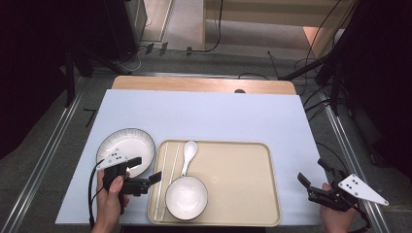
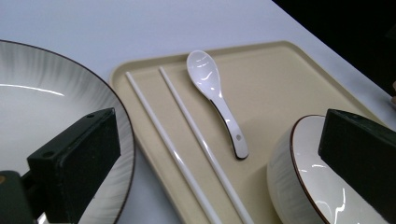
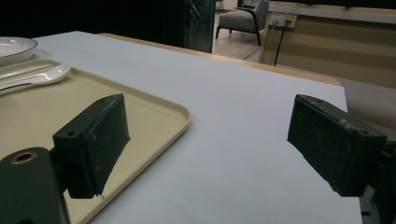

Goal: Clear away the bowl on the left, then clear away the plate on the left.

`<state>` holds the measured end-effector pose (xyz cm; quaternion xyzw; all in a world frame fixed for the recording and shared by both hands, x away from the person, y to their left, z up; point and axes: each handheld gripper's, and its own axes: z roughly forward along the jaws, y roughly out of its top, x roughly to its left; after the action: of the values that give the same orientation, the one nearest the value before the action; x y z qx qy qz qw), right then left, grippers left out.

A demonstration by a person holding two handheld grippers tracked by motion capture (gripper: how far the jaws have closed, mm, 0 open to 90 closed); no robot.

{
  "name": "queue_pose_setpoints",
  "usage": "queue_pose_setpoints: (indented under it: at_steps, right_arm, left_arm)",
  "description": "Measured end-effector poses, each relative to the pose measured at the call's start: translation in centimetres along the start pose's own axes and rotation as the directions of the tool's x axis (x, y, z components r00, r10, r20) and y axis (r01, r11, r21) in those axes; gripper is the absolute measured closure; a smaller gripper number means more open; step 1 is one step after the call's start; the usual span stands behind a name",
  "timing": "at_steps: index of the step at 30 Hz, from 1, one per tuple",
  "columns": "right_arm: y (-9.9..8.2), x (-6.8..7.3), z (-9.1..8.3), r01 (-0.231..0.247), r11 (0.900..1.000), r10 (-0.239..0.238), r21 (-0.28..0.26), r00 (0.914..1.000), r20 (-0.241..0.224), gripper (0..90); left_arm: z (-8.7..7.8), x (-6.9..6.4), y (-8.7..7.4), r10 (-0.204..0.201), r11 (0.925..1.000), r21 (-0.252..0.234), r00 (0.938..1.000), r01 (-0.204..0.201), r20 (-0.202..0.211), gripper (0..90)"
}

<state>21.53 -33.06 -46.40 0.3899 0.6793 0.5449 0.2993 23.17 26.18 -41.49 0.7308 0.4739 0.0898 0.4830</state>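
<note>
Left gripper (image 1: 145, 169) hovers at the near left of the counter (image 1: 218, 116), jaws spread wide with nothing between them, over the gap between plate and tray. Right gripper (image 1: 316, 174) sits open and empty at four o'clock. Just beside the left gripper, a small white ceramic bowl (image 1: 186, 197) rests in the beige rectangular plastic tray (image 1: 243, 174). Beyond lie two white chopsticks (image 1: 166, 174) and a white ceramic spoon (image 1: 188, 156). At ten o'clock lies the white dark-rimmed round plate (image 1: 131, 143).

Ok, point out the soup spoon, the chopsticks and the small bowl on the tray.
soup spoon (image 2: 204, 70), left gripper view, on its scoop.
chopsticks (image 2: 187, 109), left gripper view, mid-length of the right stick.
small bowl (image 1: 186, 197), high view, inside its base.
</note>
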Motion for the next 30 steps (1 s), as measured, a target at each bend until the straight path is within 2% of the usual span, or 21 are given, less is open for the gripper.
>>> queue_pose_setpoints:
  at_steps: [3,6,9,17,18,20,21,24,27,30]
  right_arm:
    - [0.0,0.1,0.1,0.000,1.0000,0.000,-0.001,1.0000,-0.001,13.1]
    - [0.0,0.1,0.2,0.004,1.0000,-0.004,0.004,1.0000,-0.006,13.0]
    - [0.0,0.1,0.2,-0.001,1.0000,0.001,-0.002,1.0000,-0.004,13.0]
    - [0.0,0.2,0.0,-0.010,0.9999,0.010,-0.004,0.9999,-0.003,13.1]
    - [0.0,0.1,0.0,-0.007,1.0000,0.007,-0.006,1.0000,-0.001,13.0]
    - [0.0,0.2,-0.1,-0.004,1.0000,0.004,-0.005,1.0000,0.003,13.0]
    - [0.0,0.2,-0.1,-0.004,1.0000,0.004,-0.004,1.0000,0.000,13.1]
    - [-0.1,0.2,-0.1,-0.005,1.0000,0.005,-0.003,1.0000,-0.005,13.0]
    - [0.0,0.2,0.0,-0.006,1.0000,0.006,-0.004,1.0000,-0.006,13.1]
    - [0.0,0.1,0.0,-0.006,0.9999,0.006,-0.008,1.0000,-0.002,13.0]
  left_arm:
    - [-0.4,0.6,0.2,-0.004,0.9998,-0.020,0.9997,0.003,-0.022,0.0]
    - [-0.9,1.3,0.3,-0.034,0.9987,-0.037,0.9992,0.033,-0.022,0.0]
    - [-1.5,2.0,0.5,-0.041,0.9977,-0.055,0.9990,0.039,-0.019,0.0]
    - [-2.4,3.9,1.6,-0.025,0.9977,-0.066,0.9922,0.017,-0.122,0.0]
    - [-2.5,4.1,1.8,-0.024,0.9977,-0.067,0.9917,0.015,-0.127,0.0]
    - [-2.6,4.6,1.8,-0.039,0.9964,-0.079,0.9938,0.031,-0.104,0.0]
    - [-2.7,4.9,1.9,-0.041,0.9961,-0.082,0.9937,0.032,-0.105,0.0]
    - [-2.9,5.5,2.0,-0.034,0.9977,-0.063,0.9906,0.025,-0.133,0.0]
    - [-3.0,6.3,2.1,-0.028,0.9981,-0.058,0.9909,0.020,-0.132,0.0]
    - [-3.3,7.2,2.1,-0.039,0.9984,-0.046,0.9866,0.032,-0.158,0.0]
